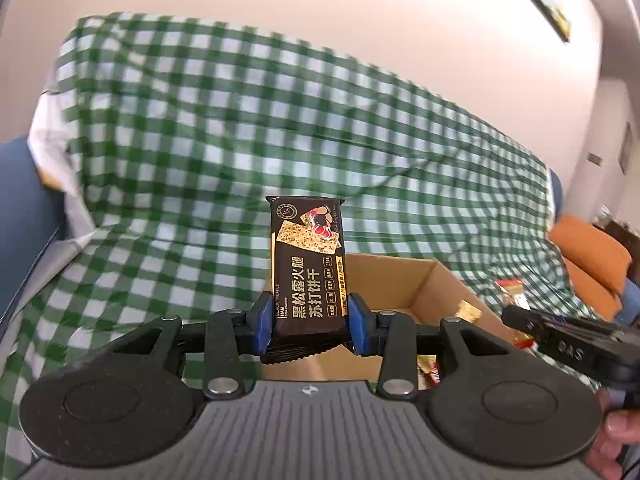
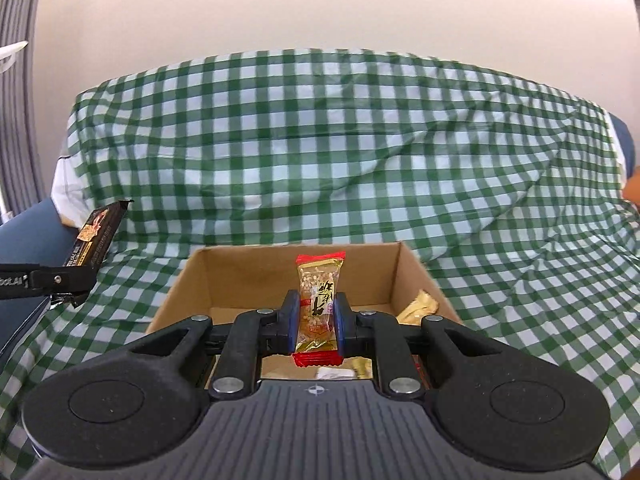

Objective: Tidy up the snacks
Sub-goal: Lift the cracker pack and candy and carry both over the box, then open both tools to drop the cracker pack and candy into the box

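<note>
Left gripper point(image 1: 311, 322): closed on a black cracker pack point(image 1: 307, 268), held upright by its lower half, off to the left of the box and not yet over it.
Right gripper point(image 2: 316, 322): clamped on a red-and-gold candy point(image 2: 319, 304), standing upright between the blue pads, right above the near edge of the box.
Box point(image 2: 414, 276): open cardboard, sitting on the green checked cloth point(image 2: 320, 140); most of its floor is bare.
Already in the box: a gold-wrapped snack point(image 2: 420, 306) at the right wall, and a few more wrappers at the near edge, mostly hidden behind the gripper.
Loose snacks: one red-and-gold wrapper point(image 1: 510, 294) shows on the cloth beyond the box in the left view; it is hard to tell how many more lie outside.
Progress: seemingly early to middle; a handful stowed, two in hand.
Left to do: drop the candy, bring the cracker pack over the box, then collect whatever remains on the cloth.
</note>
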Demonstrator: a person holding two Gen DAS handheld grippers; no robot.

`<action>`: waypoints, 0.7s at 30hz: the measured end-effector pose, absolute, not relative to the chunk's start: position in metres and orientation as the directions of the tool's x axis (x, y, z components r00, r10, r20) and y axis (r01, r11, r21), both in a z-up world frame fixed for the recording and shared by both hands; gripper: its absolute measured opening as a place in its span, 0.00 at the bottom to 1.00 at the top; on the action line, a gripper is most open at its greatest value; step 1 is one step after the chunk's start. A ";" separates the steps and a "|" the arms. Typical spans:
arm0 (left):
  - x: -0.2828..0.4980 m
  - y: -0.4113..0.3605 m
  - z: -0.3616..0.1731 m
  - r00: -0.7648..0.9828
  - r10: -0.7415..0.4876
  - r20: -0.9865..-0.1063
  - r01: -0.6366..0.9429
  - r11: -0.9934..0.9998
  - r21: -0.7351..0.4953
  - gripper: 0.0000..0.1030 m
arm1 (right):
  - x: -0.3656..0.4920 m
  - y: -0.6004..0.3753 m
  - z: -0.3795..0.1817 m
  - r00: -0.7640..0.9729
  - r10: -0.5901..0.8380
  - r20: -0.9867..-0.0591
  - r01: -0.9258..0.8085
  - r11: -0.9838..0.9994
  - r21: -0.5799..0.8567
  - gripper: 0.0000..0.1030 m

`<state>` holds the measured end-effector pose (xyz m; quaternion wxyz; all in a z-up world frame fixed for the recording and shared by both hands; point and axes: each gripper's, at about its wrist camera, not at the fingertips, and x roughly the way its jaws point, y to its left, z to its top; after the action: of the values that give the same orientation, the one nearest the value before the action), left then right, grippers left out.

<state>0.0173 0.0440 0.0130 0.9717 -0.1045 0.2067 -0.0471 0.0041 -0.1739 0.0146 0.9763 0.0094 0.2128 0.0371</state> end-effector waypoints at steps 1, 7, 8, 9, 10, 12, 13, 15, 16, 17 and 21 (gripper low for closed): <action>0.017 0.039 0.013 0.911 -0.142 -0.388 0.062 0.976 -0.210 0.42 | 0.004 -0.176 0.015 0.908 0.068 -0.413 -0.058 0.998 0.037 0.18; 0.017 0.018 0.011 0.912 -0.180 -0.368 0.130 0.979 -0.156 0.42 | 0.007 -0.186 0.014 0.913 0.026 -0.407 -0.007 0.999 0.047 0.18; 0.017 0.016 0.011 0.912 -0.187 -0.364 0.139 0.978 -0.154 0.42 | 0.006 -0.186 0.014 0.914 0.021 -0.405 -0.002 0.999 0.047 0.18; 0.018 0.014 0.011 0.913 -0.193 -0.360 0.148 0.978 -0.150 0.42 | 0.005 -0.185 0.014 0.915 0.016 -0.404 0.002 0.999 0.045 0.18; 0.018 0.012 0.011 0.913 -0.198 -0.356 0.154 0.977 -0.147 0.42 | 0.005 -0.185 0.014 0.915 0.012 -0.402 0.006 0.999 0.043 0.18; 0.019 0.007 0.010 0.913 -0.207 -0.352 0.167 0.976 -0.139 0.42 | 0.004 -0.185 0.014 0.917 0.006 -0.399 0.011 0.999 0.039 0.18; 0.019 0.006 0.010 0.913 -0.209 -0.351 0.171 0.976 -0.135 0.42 | 0.004 -0.185 0.014 0.918 0.004 -0.397 0.012 0.999 0.037 0.18; 0.020 0.002 0.008 0.912 -0.213 -0.351 0.178 0.975 -0.130 0.42 | 0.004 -0.185 0.014 0.920 -0.002 -0.392 0.016 0.999 0.031 0.18; 0.020 0.001 0.007 0.911 -0.216 -0.352 0.181 0.975 -0.130 0.42 | 0.004 -0.185 0.015 0.921 -0.004 -0.389 0.017 0.999 0.029 0.18; 0.022 0.000 0.006 0.910 -0.219 -0.353 0.184 0.974 -0.130 0.42 | 0.004 -0.184 0.015 0.922 -0.005 -0.387 0.017 0.999 0.027 0.18; 0.026 -0.005 0.003 0.906 -0.227 -0.359 0.193 0.973 -0.127 0.42 | 0.003 -0.183 0.016 0.924 -0.011 -0.381 0.020 1.000 0.019 0.18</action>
<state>0.0264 -0.0048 0.0027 0.9751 -0.0441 0.1888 -0.1077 0.0029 -0.1835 0.0160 0.9809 0.0111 0.1942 -0.0078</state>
